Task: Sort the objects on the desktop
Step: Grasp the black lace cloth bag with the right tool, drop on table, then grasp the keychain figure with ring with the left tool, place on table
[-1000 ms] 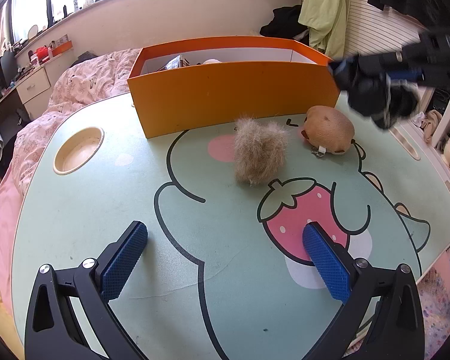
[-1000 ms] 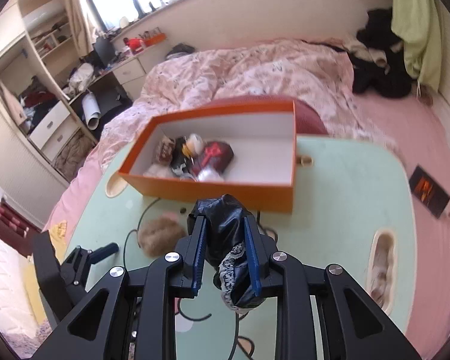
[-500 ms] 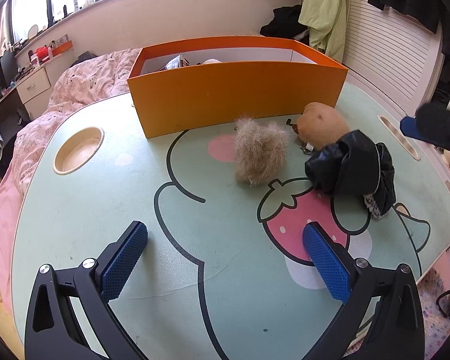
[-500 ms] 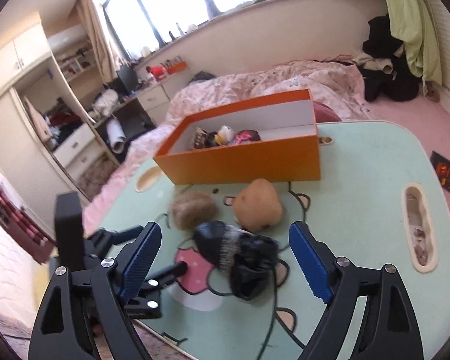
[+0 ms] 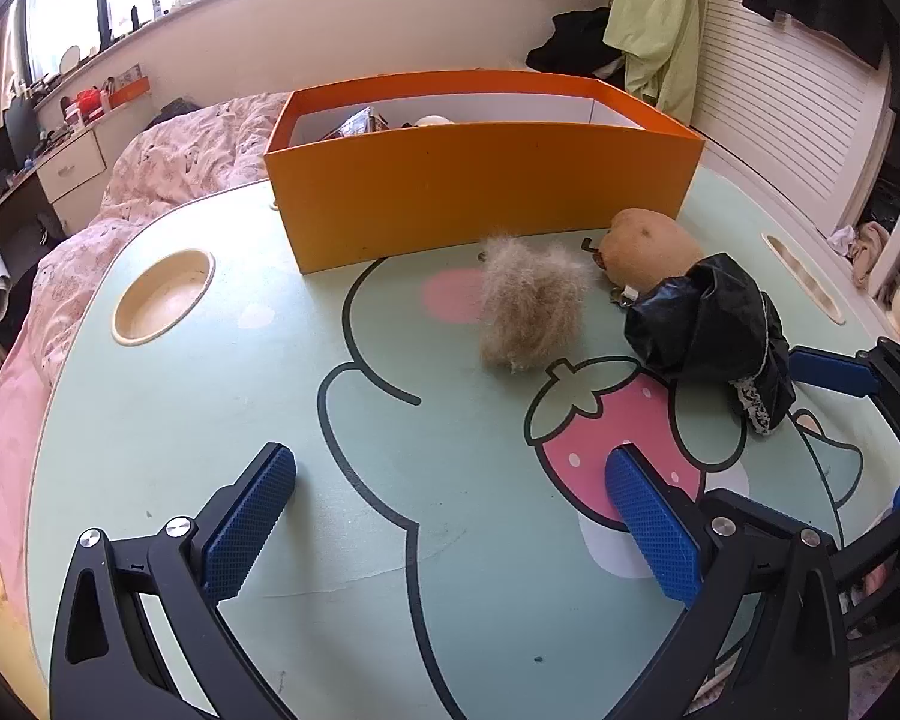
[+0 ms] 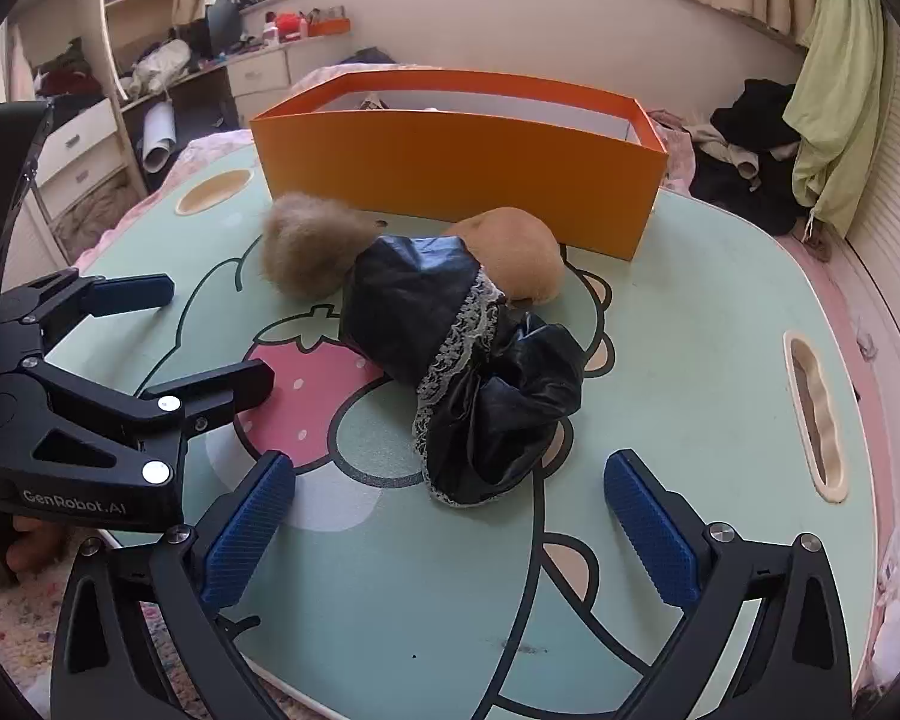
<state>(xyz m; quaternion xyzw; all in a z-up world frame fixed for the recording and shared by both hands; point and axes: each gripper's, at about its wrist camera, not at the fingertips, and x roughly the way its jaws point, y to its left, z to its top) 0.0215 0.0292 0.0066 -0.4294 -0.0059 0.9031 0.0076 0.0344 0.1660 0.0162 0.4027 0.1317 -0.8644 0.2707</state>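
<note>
- left gripper lower frame, jaws wide apart, empty
- fluffy tan pompom left of centre, light, squashy
- black lace-trimmed cloth centre on table, soft, slick; pinch a bunched fold
- right gripper jaws just opened, spread, nothing between

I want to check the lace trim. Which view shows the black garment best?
The right wrist view: the black garment lies central and close, its lace edge clear. The left wrist view shows it smaller, off to the right, with lace visible only at its lower end.

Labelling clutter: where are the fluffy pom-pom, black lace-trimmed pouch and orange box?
fluffy pom-pom (image 5: 531, 309), left wrist view, fur middle
black lace-trimmed pouch (image 6: 408, 306), right wrist view, glossy upper part
orange box (image 6: 450, 171), right wrist view, front wall
</note>
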